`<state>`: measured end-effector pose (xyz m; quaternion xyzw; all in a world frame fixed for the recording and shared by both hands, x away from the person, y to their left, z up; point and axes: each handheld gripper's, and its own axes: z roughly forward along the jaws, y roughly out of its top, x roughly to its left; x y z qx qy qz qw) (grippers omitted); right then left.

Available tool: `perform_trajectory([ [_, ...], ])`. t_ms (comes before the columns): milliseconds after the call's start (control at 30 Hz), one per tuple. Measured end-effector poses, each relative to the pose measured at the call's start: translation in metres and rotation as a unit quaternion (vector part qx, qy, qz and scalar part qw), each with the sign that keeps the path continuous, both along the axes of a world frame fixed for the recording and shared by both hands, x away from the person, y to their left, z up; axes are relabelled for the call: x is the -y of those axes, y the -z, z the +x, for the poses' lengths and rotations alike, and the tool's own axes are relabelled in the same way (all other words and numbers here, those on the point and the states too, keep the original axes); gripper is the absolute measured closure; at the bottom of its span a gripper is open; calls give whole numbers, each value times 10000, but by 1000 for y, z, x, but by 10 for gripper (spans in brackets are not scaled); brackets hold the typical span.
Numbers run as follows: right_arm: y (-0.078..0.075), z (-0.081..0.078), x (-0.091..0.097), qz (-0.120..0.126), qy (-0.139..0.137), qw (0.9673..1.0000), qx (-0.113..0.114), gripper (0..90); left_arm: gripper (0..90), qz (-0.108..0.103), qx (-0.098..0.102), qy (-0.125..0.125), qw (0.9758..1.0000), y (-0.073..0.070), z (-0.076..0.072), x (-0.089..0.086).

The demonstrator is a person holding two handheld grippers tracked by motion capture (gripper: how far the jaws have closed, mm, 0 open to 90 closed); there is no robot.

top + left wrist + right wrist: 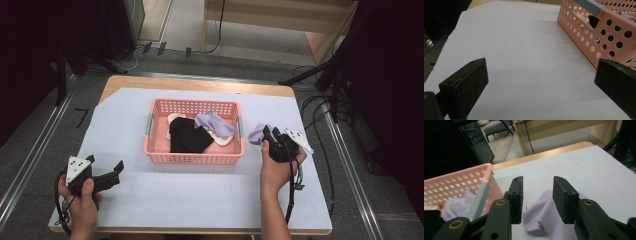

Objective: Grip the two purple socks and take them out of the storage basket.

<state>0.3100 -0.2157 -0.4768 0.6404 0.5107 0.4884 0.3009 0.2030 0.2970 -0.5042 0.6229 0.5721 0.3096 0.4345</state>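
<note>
Right tool: the right tool (270, 136) sits right of centre in the high view, held in the person's right hand (274, 167). Its jaws stand released, a gap between them, over a lilac cloth (544, 215) lying on the bench just beside the basket's right end. Whether the jaws touch the cloth cannot be told.

Left tool: the left tool (114, 172) is at the lower left of the high view, in the left hand (82, 202), jaws spread wide and holding nothing, above bare sheet.

Basket: a pink perforated basket (157, 150) stands at the centre of the frame. Inside lie a black garment (187, 136), a lilac garment (215, 122) and a cream piece (172, 118) partly under them.

Surface: a pale bluish-white sheet (200, 190) covers nearly all the wooden bench (200, 83), whose edge shows along the top.

Room: grey floor around the bench, with metal rails at both sides. Black cables (320, 107) and dark stand legs cluster at the upper right. Light wooden furniture (280, 25) stands across the top of the frame.
</note>
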Motion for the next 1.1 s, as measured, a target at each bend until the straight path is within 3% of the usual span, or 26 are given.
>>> perform_trajectory([
  [333,-24,11,-46,-320,-695,9971,23,610,0,-5,-12,19,10000,0,0,-1],
  [567,-32,26,-86,-732,-1214,9898,-116,609,0,-24,-15,25,10000,0,0,-1],
  [733,-29,37,-114,-993,-1500,9829,-402,607,0,-35,-22,26,10000,0,1,-1],
  [867,-30,45,-131,-1101,-1682,9754,-903,619,0,-44,-22,22,10000,0,1,-1],
  [1100,-31,58,-144,-1241,-1656,9668,-1502,601,0,-58,-51,30,10000,0,1,-2],
])
